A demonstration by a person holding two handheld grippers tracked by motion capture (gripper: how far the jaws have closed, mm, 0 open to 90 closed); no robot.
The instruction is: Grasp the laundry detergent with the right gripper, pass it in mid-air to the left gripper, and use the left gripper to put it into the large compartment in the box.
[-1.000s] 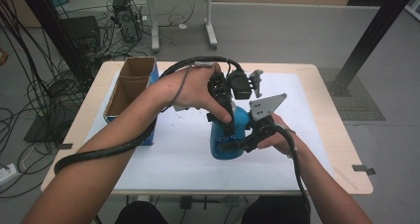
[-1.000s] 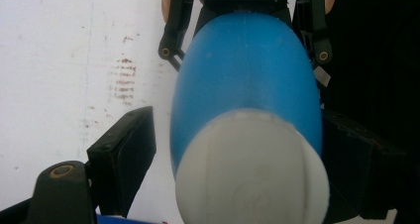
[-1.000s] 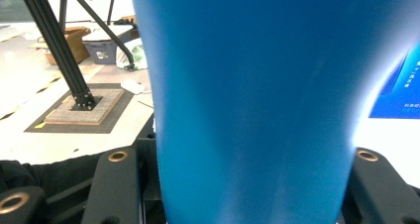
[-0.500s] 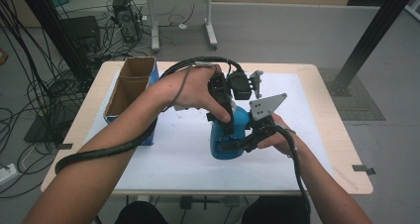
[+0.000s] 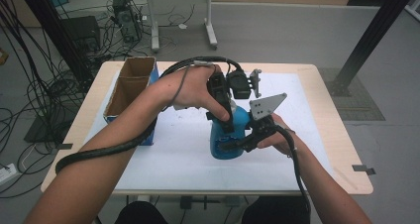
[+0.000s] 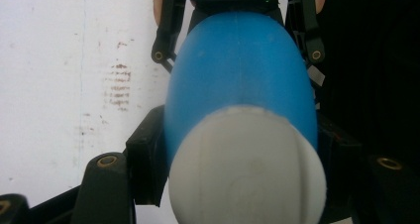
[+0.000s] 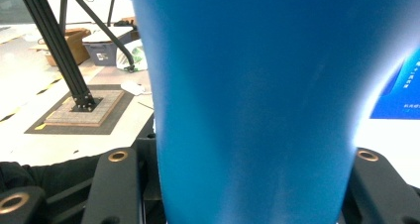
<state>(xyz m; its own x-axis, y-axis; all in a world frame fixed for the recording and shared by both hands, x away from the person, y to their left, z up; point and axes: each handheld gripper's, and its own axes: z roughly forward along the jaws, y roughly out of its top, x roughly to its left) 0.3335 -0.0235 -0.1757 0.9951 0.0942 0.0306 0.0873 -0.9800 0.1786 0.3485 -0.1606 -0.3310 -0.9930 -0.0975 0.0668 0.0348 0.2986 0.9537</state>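
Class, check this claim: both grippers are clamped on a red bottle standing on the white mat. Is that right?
Not quite. The bottle is blue, not red, as the high view shows. The left gripper and right gripper are indeed both clamped on it, on the white mat.

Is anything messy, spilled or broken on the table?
Nothing looks spilled or broken. The blue bottle stands upright on the white mat, clamped by the left gripper up top and the right gripper lower down. The mat just has some brownish smudges.
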